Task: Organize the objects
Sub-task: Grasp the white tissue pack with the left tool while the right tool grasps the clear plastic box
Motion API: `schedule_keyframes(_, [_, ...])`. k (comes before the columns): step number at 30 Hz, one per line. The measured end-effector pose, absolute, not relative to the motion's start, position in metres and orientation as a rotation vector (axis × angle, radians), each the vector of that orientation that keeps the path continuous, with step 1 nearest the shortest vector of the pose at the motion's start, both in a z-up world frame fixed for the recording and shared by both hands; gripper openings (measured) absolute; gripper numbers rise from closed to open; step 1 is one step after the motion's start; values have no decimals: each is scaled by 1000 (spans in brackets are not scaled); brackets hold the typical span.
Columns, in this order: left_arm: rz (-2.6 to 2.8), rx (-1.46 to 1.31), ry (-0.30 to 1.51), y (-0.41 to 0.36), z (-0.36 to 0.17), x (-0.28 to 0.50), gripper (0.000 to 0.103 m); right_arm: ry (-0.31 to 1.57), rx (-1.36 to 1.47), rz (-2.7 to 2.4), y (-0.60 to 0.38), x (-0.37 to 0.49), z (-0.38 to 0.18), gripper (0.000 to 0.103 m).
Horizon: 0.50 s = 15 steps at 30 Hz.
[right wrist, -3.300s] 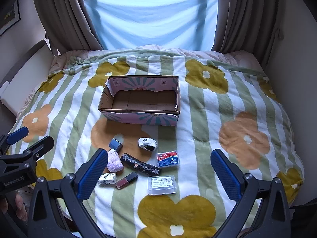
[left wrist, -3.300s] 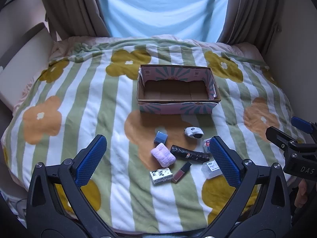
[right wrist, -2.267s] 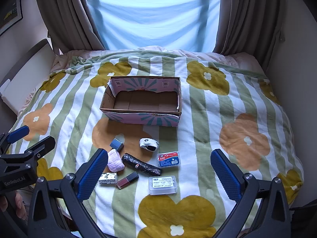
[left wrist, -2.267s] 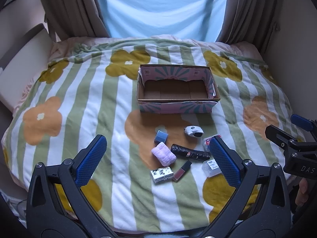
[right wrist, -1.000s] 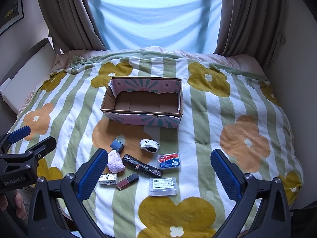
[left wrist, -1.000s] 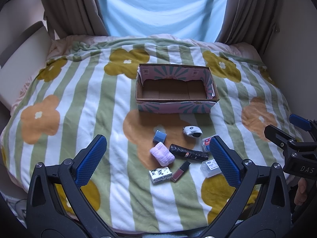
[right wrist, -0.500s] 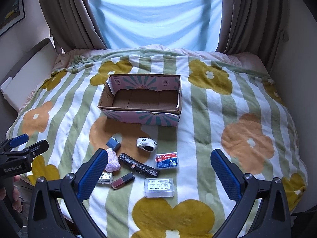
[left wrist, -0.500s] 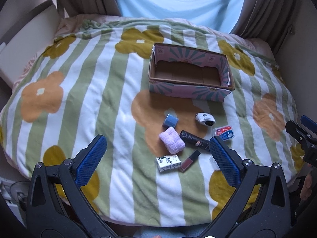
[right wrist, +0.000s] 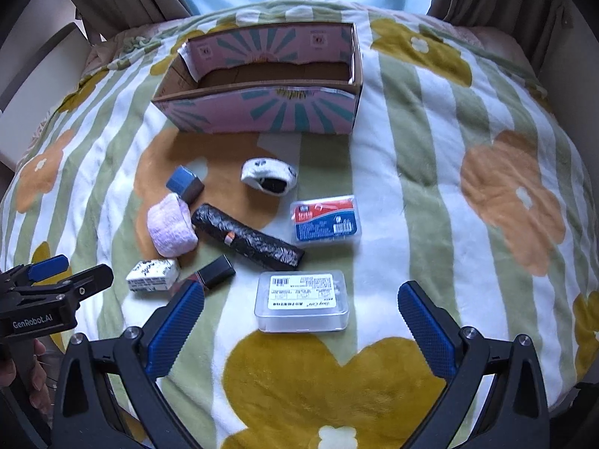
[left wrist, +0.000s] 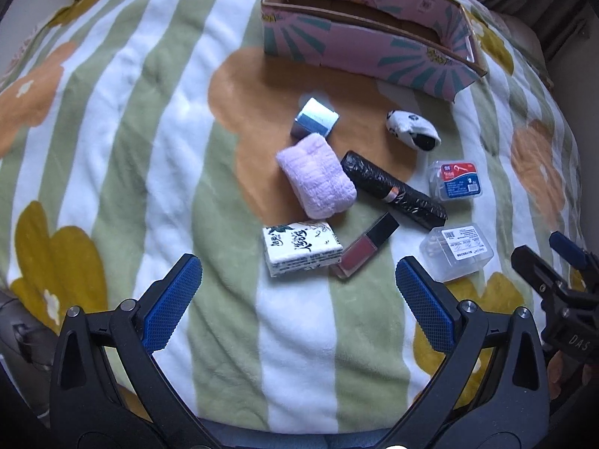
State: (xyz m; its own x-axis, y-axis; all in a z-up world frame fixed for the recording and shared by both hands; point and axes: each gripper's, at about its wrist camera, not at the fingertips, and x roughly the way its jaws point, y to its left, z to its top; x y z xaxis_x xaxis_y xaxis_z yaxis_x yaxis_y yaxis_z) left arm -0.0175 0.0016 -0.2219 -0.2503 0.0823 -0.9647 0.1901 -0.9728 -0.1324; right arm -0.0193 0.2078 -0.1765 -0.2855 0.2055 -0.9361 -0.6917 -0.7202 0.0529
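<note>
Between your wide-spread tongs, small clutter lies short of the empty pink sunburst cardboard box (right wrist: 262, 86).
Left gripper (left wrist: 297, 288) gapes, empty, just below the white inked tissue pack (left wrist: 301, 249): light, squashy, so pinch its long sides. Right gripper (right wrist: 299, 314) gapes too, straddling the clear lidded plastic case (right wrist: 302, 301): stiff, probably slick, so grip its short edges.

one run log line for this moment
left gripper: open, empty | right gripper: open, over clear case | cardboard box: nothing seen inside | small items loose on blanket
</note>
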Motion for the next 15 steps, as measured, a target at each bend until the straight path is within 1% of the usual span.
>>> schedule_keyframes(4, [-2363, 1909, 359, 9, -256, -26, 103, 620, -1437, 2017, 207, -19, -216, 103])
schedule_keyframes(9, [-2305, 1926, 396, 7, -290, -37, 103, 647, -1465, 1992, 207, -19, -251, 103])
schedule_keyframes(14, [-2256, 1940, 439, 0, -308, -42, 99, 654, -1475, 1982, 212, -22, -267, 103])
schedule_keyframes(15, [-2251, 1944, 442, 0, -310, -42, 95, 655, -1478, 1981, 213, -22, -268, 103])
